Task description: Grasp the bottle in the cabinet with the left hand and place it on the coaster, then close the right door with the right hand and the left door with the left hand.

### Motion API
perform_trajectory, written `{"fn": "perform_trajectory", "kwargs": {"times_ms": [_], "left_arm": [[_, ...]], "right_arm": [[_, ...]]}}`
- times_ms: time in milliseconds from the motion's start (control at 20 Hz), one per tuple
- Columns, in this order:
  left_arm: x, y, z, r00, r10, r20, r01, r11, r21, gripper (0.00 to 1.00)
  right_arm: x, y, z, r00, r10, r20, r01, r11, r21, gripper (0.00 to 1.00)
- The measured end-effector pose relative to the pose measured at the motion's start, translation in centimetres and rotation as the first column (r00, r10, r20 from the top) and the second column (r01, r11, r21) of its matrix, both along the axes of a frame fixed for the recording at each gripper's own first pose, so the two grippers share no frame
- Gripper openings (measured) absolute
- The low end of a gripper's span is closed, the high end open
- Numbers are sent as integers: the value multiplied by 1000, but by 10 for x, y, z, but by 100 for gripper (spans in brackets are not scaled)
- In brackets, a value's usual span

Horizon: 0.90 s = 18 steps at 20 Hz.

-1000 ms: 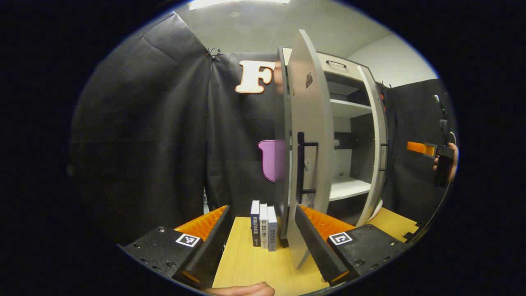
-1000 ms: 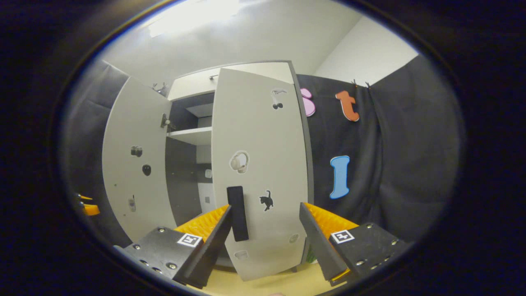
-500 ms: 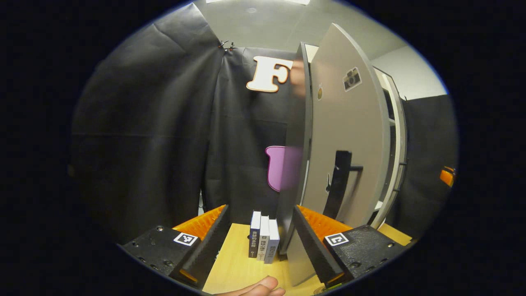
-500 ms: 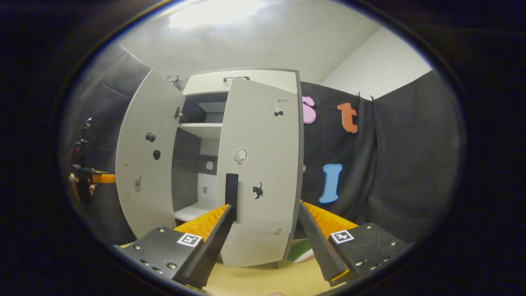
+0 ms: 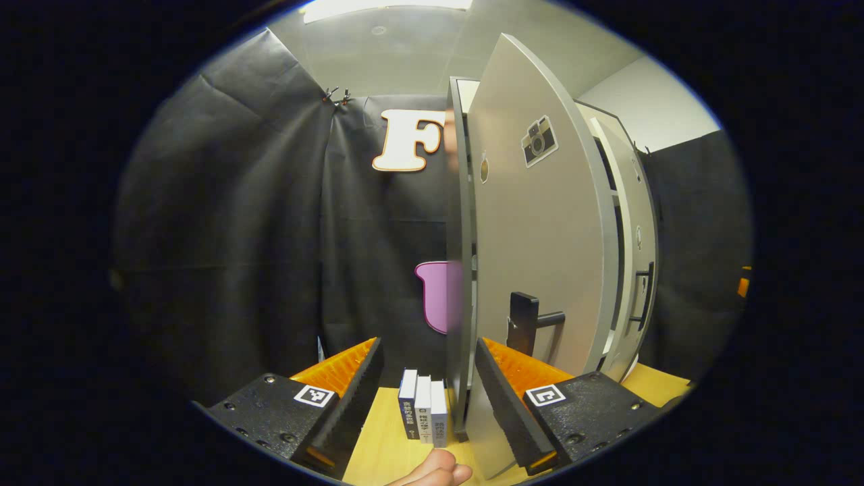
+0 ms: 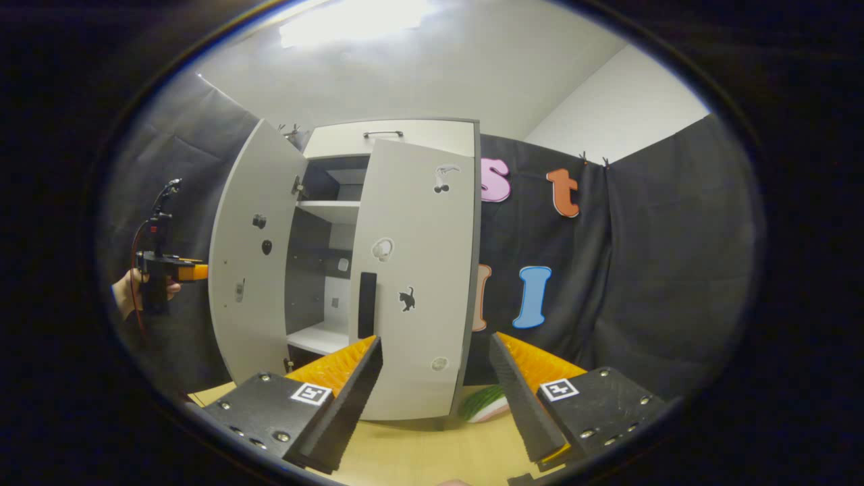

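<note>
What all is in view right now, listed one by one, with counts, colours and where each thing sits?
Cabinet: one, light grey outside, dark inside, standing on the table against the black cloth.
Cabinet doors: two, light grey with small stickers; left door swung wide, right door partly closed.
Door handles: two, black, one on each door.
Shelves: two seen, white, inside the cabinet.
Books: three, upright, dark and pale spines, on the table left of the cabinet.
Green-and-white object: one, on the table by the cabinet's right foot; too hidden to identify.
Table: one, light wood.
Left gripper: fingers open.
Right gripper: fingers open.
Hand: holding the left gripper.
</note>
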<state>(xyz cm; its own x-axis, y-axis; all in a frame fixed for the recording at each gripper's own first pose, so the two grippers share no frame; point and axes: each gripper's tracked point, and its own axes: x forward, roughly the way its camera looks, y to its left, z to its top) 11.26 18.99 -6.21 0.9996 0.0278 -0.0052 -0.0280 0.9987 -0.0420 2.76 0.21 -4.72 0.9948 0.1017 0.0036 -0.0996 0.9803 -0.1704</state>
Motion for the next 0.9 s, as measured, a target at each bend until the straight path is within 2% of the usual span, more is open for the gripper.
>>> {"fn": "perform_trajectory", "kwargs": {"times_ms": [100, 150, 200, 350, 400, 450, 500, 700, 900], "left_arm": [[0, -15, 0, 1000, -12, -15, 11, 1000, -11, 85], [0, -22, 0, 1000, -11, -17, 11, 1000, -17, 88], [1, -29, 1, 1000, -7, -19, 6, 1000, -23, 85], [3, -45, 3, 1000, 9, -25, -9, 1000, 3, 88], [3, -49, 4, 1000, 15, -27, -15, 1000, 12, 88], [4, -53, 3, 999, 21, -33, -20, 1000, 6, 88], [5, -58, 2, 999, 23, -43, -23, 1000, -3, 88], [11, -77, 1, 997, 30, -71, -32, 999, -21, 88], [15, -89, 3, 995, 59, -74, -60, 998, -13, 88]], "right_arm": [[2, -7, -1, 1000, -5, -9, 6, 1000, 21, 97], [4, -7, -1, 1000, -1, -10, 1, 999, 32, 97], [5, -8, 0, 1000, 6, -6, -6, 999, 38, 94], [5, -15, 1, 1000, 27, -2, -27, 999, 27, 94], [5, -18, 1, 1000, 31, -5, -31, 999, 25, 97], [6, -21, 1, 1000, 31, -5, -31, 999, 25, 94], [5, -23, 0, 999, 34, -7, -34, 999, 25, 97], [8, -28, 2, 999, 44, 15, -44, 999, 16, 97], [3, -23, 8, 996, 61, 61, -59, 997, -43, 96]]}}
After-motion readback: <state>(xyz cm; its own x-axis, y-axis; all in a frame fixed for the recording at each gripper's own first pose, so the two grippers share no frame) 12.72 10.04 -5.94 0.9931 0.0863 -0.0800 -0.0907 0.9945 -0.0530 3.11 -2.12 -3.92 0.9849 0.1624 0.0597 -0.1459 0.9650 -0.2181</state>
